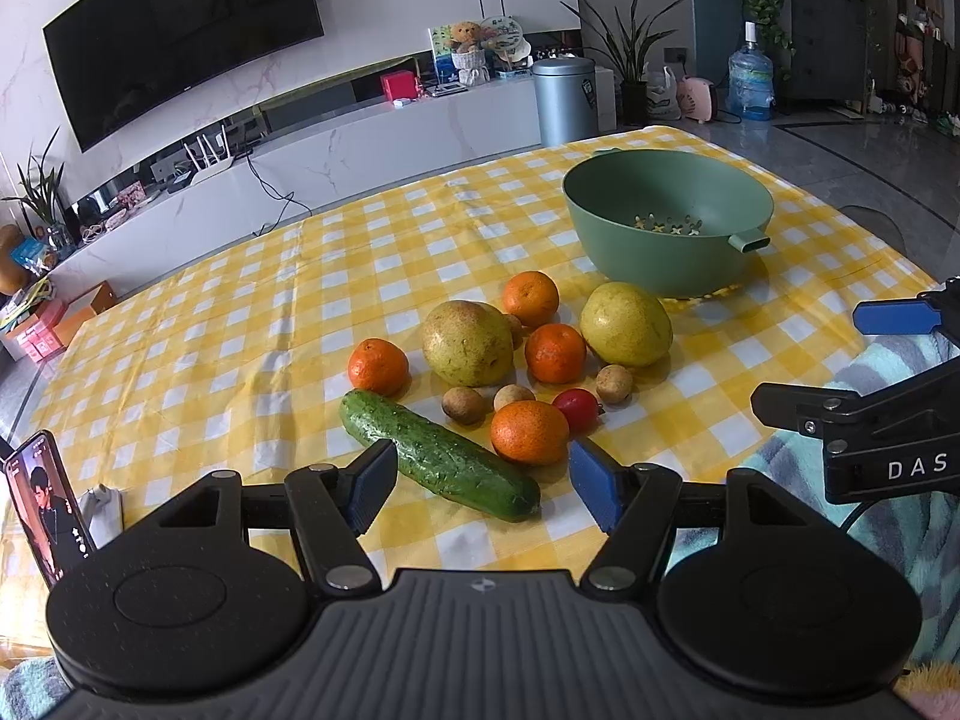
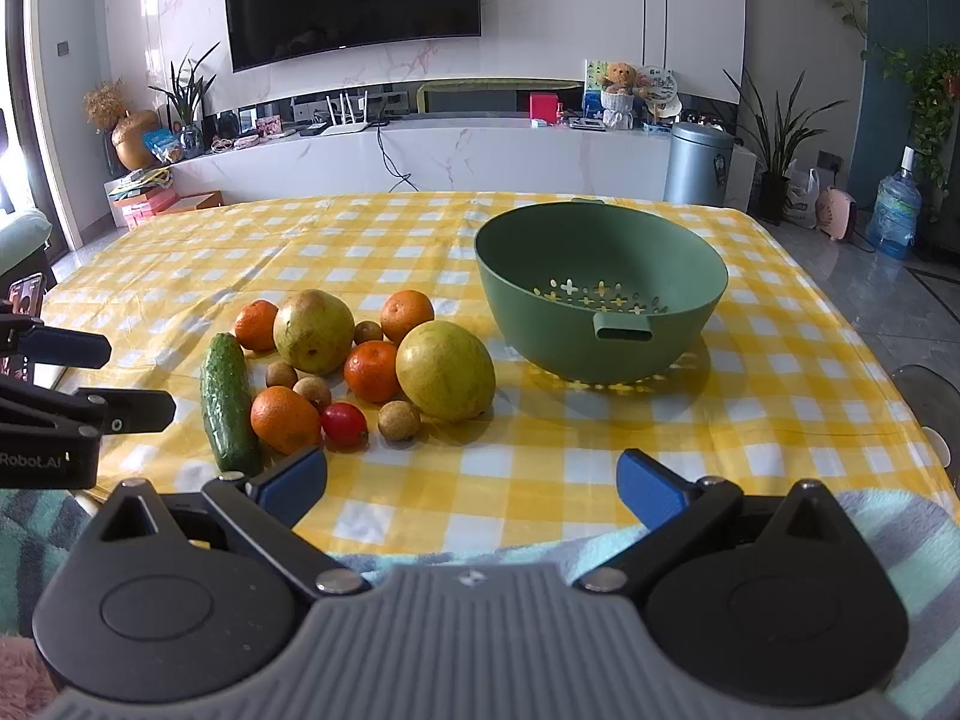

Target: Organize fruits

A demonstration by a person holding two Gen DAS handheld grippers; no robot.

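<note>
Fruits heaped in a loose cluster on the yellow checked tablecloth [image 2: 540,468], left of the green colander bowl [image 2: 600,294] and apart from it; bowl empty, nothing moved over yet by the look of it. Four mandarins, nearest one [image 1: 529,432] just beyond the left gripper [image 1: 483,489]; two large yellow-green pears, one [image 2: 445,371] closest to the bowl; a red cherry tomato [image 2: 344,425] and several small brown longans [image 2: 399,420] tucked between. Cucumber [image 1: 438,462] lying aslant at the near-left edge of the pile, partly between the left fingers but not touched. Probably best to start from the outside of the heap: take the near mandarin or the bowl-side pear first, close across the widest part, lift straight up so round neighbours are not nudged and set rolling. Small longans likely need a careful, centred pinch; pears a wide opening and a firm but gentle squeeze. Lower into the bowl rather than drop. Left fingers well apart, empty, angled down toward the cucumber and mandarin, hanging above the near table edge. Right gripper [image 2: 471,489] likewise spread wide, empty, tilted down over bare cloth, in front of the gap between pile and bowl. Striped teal towel [image 2: 900,540] below both.
</note>
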